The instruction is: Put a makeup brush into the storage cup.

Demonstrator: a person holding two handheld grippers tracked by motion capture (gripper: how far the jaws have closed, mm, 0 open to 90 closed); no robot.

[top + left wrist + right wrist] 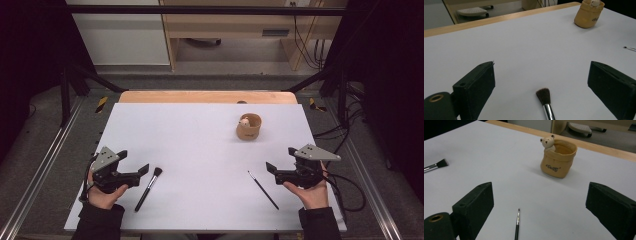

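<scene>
Careful: both hand-held grippers, left point(145, 170) and right point(270, 167), gape wide and empty; that thin brush point(517, 226) could roll off your pads.

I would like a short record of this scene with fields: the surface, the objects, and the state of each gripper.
surface: white table top with a wooden edge at the far side
container: tan cup with a small bear figure at its rim, upright, far right part
left item: broad makeup brush, lying flat, bristles pointing away
right item: thin brush, lying flat
left gripper: open, just behind the broad makeup brush, holding nothing
right gripper: open, near the thin brush, holding nothing
</scene>
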